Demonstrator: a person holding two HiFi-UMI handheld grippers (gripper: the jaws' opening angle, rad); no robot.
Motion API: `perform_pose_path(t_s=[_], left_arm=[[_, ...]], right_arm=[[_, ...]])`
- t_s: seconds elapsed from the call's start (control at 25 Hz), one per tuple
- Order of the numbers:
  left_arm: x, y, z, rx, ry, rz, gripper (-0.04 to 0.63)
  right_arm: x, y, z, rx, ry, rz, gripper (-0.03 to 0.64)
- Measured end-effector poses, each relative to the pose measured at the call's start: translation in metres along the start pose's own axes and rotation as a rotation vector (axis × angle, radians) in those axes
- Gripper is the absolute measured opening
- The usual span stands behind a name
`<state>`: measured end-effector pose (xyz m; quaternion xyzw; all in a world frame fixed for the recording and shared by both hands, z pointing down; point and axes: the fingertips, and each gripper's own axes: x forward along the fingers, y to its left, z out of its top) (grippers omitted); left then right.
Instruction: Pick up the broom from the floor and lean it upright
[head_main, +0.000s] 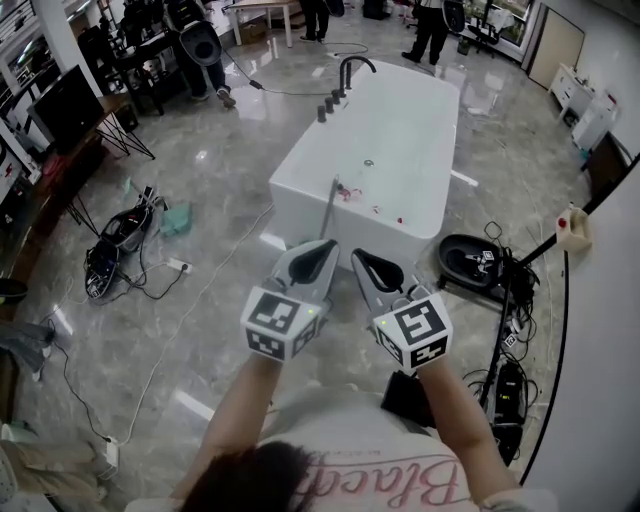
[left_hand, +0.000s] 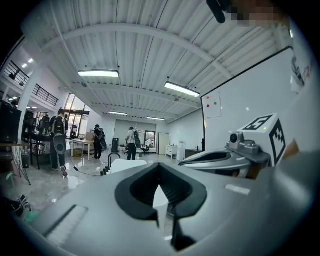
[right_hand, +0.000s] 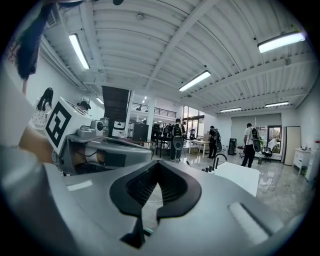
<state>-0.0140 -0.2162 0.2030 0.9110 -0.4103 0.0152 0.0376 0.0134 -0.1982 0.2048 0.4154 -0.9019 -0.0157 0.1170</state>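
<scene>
Head view: both tongs are held side by side at 6 o'clock of the picture's middle, the left tongs (head_main: 325, 246) and right tongs (head_main: 358, 256) near each other, each pair closed and empty. At 12 o'clock of their tips stands a white bathtub (head_main: 400, 130) with a black faucet (head_main: 355, 65) at its far end. The only likely broom is a thin grey pole (head_main: 329, 208). It stands nearly upright against the tub's near end, just beyond the left tongs, which hide its foot. No brush head shows, so I cannot tell for sure. A whiteboard (head_main: 600, 330) fills the 4 o'clock side, and cables (head_main: 125, 240) lie on the grey floor (head_main: 220, 330) at 9 o'clock.

Left gripper view: the jaws meet with nothing between them. The right tongs sit at 3 o'clock, the tub at 9 o'clock, and people (left_hand: 131, 142) stand far behind. The pole does not show.

Right gripper view: the jaws are likewise together and empty. The left tongs are at 9 o'clock and the tub at 3 o'clock.
</scene>
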Motion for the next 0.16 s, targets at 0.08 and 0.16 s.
perform_pose_path(t_s=[0.08,0.16], left_arm=[[0.001,-0.0002,-0.0004,0.002,-0.001,0.0,0.0],[0.0023,0.0005,-0.0015,0.008,-0.001,0.0,0.0]], right_arm=[[0.0011,-0.002,0.0004,0.014,-0.005,0.0,0.0],[0.0029,-0.0046,0.0019,0.02,-0.011,-0.005,0.0]])
